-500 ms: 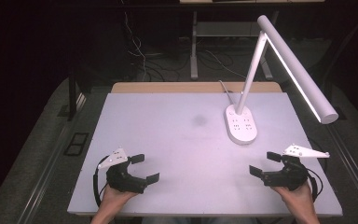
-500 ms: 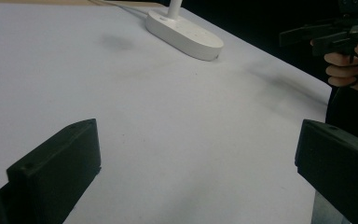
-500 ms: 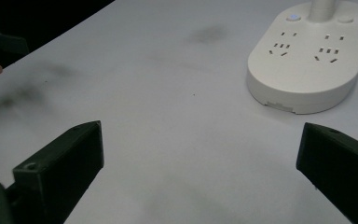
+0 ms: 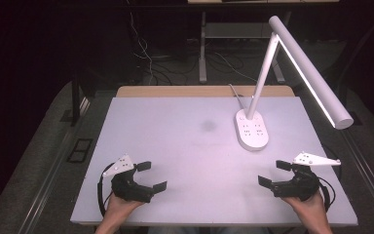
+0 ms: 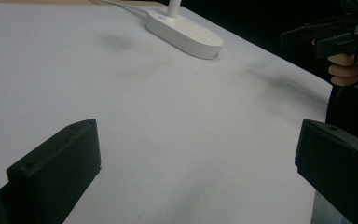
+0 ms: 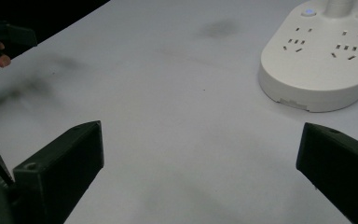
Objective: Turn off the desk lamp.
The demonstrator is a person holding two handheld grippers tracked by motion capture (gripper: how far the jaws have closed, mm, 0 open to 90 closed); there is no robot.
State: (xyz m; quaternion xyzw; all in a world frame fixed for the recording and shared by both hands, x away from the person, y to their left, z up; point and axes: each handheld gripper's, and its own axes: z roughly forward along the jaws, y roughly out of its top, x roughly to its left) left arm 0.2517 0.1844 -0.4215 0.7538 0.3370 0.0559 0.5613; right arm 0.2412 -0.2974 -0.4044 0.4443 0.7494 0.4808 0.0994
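My left gripper point(image 4: 152, 176) rests near the table's front left, held by a hand, its jaws wide apart with nothing between them. My right gripper point(image 4: 274, 173) is held near the front right, jaws also wide apart and bare. In the left gripper view my own gripper point(image 5: 196, 163) frames bare white tabletop, and the right gripper point(image 5: 321, 35) shows far off at upper right. In the right gripper view my own gripper point(image 6: 200, 170) frames bare tabletop, with the lamp base point(image 6: 321, 60) ahead to the right.
A white desk lamp point(image 4: 302, 68) stands at the back right on an oval base with sockets point(image 4: 252, 129), its lit bar reaching out over the right edge. The white table top point(image 4: 195, 146) has a faint dark smudge point(image 4: 208, 126) near its middle. Cables lie on the dark floor behind.
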